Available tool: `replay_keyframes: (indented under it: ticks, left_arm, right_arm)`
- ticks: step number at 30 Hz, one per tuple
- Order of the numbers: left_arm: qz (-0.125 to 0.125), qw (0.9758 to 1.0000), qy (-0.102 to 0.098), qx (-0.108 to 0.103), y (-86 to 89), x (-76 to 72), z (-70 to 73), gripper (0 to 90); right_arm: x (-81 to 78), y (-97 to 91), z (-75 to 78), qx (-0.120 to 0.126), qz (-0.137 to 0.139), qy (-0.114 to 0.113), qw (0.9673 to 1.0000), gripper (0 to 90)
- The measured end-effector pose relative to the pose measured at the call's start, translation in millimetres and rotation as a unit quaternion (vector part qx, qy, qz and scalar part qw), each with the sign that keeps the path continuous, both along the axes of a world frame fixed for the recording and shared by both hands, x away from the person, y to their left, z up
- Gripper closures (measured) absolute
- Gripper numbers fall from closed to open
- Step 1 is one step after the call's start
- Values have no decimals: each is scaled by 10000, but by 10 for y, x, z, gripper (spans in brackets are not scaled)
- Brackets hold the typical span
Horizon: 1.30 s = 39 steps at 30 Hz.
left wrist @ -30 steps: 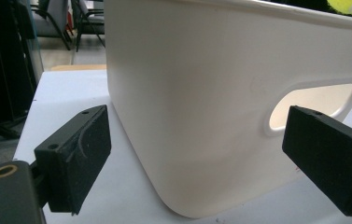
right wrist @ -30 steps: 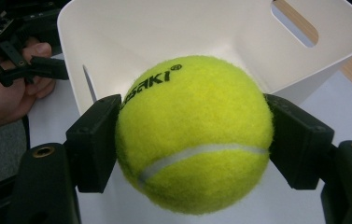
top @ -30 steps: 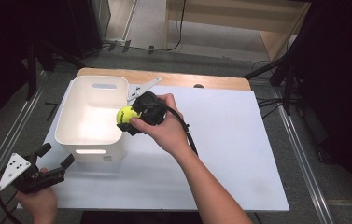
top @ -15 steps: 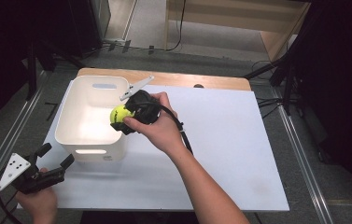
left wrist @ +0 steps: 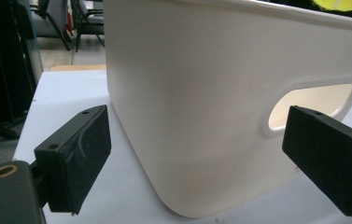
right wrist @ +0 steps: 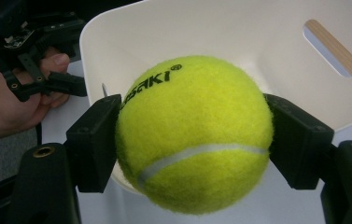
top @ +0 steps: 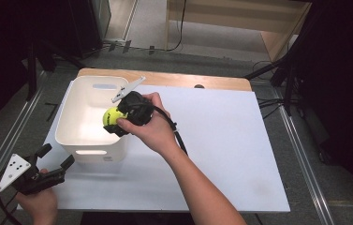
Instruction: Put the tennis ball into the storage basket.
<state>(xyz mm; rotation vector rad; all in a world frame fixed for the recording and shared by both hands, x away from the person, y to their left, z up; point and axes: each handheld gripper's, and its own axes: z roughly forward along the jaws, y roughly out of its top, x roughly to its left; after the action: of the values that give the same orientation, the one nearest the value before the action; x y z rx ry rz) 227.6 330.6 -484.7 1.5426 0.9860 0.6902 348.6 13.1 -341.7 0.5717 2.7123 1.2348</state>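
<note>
A yellow tennis ball (top: 112,116) (right wrist: 193,133) is clamped between the jaws of my right gripper (top: 116,118) (right wrist: 192,140), which is shut on it and hangs over the near right rim of the white plastic bin (top: 78,123) (right wrist: 239,42). My left gripper (top: 51,160) (left wrist: 201,163) rests low at the table's front left corner, open, its fingers (left wrist: 78,151) spread before the bin's near wall (left wrist: 201,93) and not touching it. The bin's handle slot (left wrist: 311,100) lies ahead of the right jaw.
The bin stands on a white table top (top: 221,140) with a wooden strip (top: 179,79) at the far edge. Metal rails (top: 305,159) run along both sides. A cable (top: 176,133) trails from the right gripper across the table.
The right gripper has carried the ball a little to the left, from beside the bin's right wall to over its rim. The left gripper has stayed put.
</note>
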Motion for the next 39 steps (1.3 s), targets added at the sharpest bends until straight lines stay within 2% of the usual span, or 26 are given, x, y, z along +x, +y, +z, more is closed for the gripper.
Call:
replay_keyframes:
  ticks: [3,13,24,34,35,37,39]
  left_arm:
    - [2,10000,-16,-16,-3,2,-2,79]
    - [-2,10000,-21,-45,-2,3,-2,79]
    - [-9,10000,-27,-51,0,5,-2,79]
    - [-17,10000,-31,-55,4,5,-2,79]
    - [-16,10000,-31,-55,6,5,-2,79]
    - [-13,10000,-23,-59,7,4,-2,79]
    - [-14,10000,-25,-65,8,4,-2,79]
  right_arm:
    - [4,37,-6,1,74,-43,10000,243]
    - [20,128,-85,-76,144,14,9999,243]
    - [30,215,-194,-257,184,89,9995,243]
    - [11,301,-292,-614,302,162,9975,239]
    - [-3,310,-295,-676,255,206,9972,239]
    - [1,325,-311,-716,261,113,9970,237]
    - [-11,322,-305,-745,195,171,9969,232]
